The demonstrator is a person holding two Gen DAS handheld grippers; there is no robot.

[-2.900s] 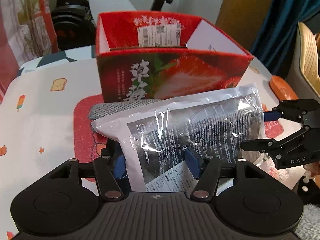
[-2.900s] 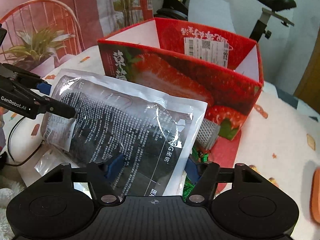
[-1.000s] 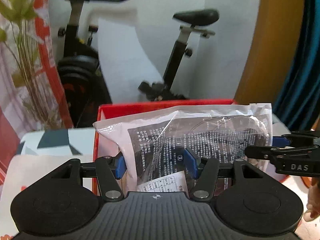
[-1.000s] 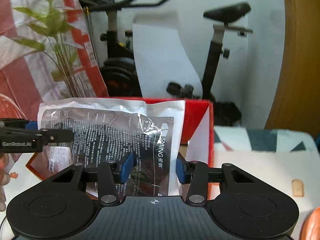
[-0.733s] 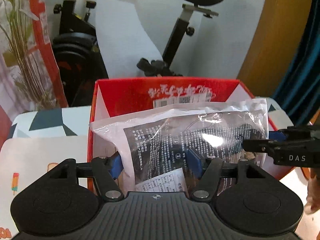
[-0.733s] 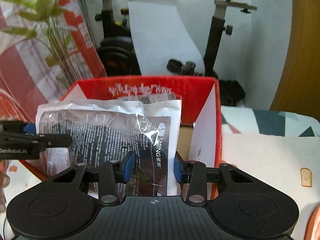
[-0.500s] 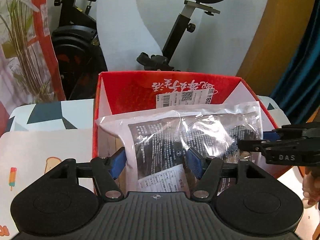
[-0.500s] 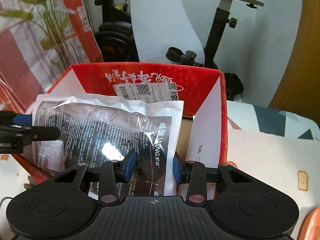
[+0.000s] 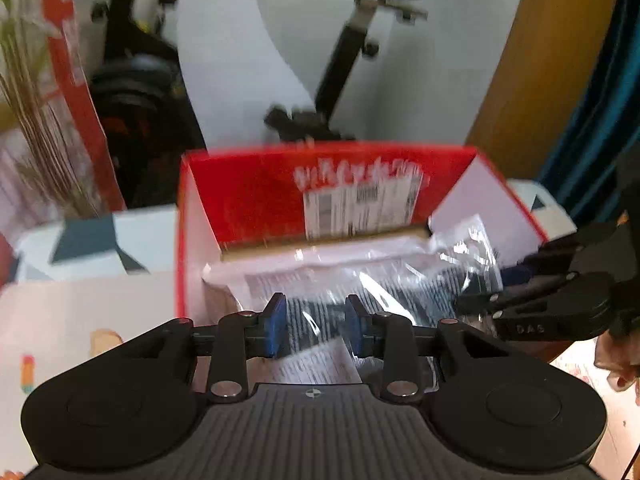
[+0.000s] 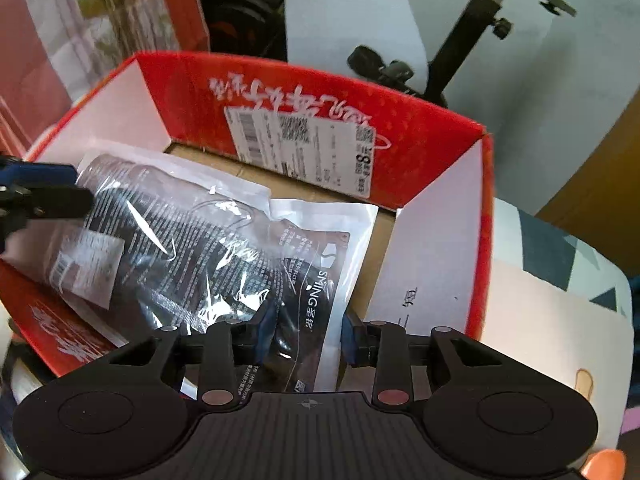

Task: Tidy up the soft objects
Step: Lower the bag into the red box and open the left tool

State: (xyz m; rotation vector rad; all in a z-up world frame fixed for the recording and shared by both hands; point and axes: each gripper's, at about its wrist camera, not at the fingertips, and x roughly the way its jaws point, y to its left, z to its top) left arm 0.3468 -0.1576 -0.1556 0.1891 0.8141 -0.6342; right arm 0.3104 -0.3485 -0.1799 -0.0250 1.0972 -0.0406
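I've got the bag (image 10: 224, 248) down inside the box (image 10: 400, 152), both grippers (image 9: 316, 330) (image 10: 306, 332) closing, clenched on its near edge; open cardboard floor beyond.

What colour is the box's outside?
Red, with white inner side flaps; the box shows best in the right wrist view.

exercise bike (image 9: 360, 40) against white wall (image 9: 440, 80); blue curtain (image 9: 600, 128) right.

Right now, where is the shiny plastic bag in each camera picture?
Left wrist: the bag lies low in the middle, inside the red box, just past the jaws.
Right wrist: the bag fills the left and middle, inside the box.
Shared landmark: the white label on the box's far wall.
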